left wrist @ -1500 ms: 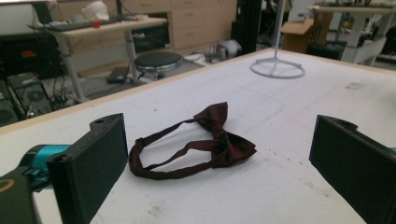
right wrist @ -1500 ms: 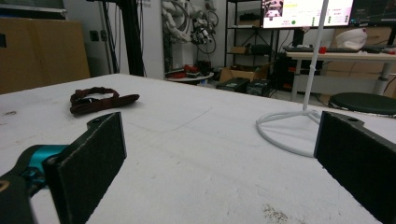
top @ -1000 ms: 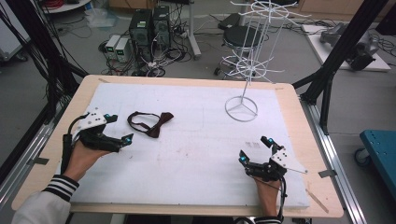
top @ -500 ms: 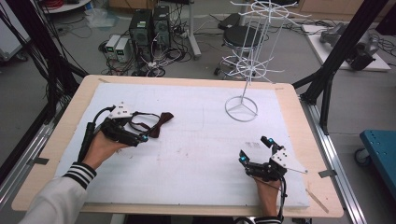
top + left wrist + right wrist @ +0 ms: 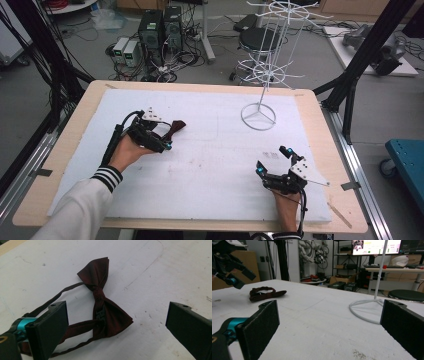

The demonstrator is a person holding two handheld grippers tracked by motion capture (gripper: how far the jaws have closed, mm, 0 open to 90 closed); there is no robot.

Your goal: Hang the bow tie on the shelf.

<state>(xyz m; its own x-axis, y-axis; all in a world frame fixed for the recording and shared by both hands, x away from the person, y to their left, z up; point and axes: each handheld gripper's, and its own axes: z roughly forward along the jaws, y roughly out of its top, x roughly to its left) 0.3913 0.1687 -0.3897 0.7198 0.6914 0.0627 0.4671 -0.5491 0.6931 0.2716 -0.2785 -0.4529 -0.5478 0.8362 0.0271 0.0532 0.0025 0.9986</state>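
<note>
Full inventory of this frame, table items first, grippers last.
Bow tie: 1, dark maroon with strap, flat on pad, table's left half.
Wire rack: 1, white, ring base on pad, far right.
Foam pad: 1, white, covers tabletop.
Table: 1, light wood.
Left gripper: 1, black, jaws open over the bow tie.
Right gripper: 1, black, jaws open, near right of pad.

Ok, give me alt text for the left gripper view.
A dark red bow tie with its thin strap lies on a white table cover, between the open black jaws of the left tongs, which do not touch the bow.
</note>
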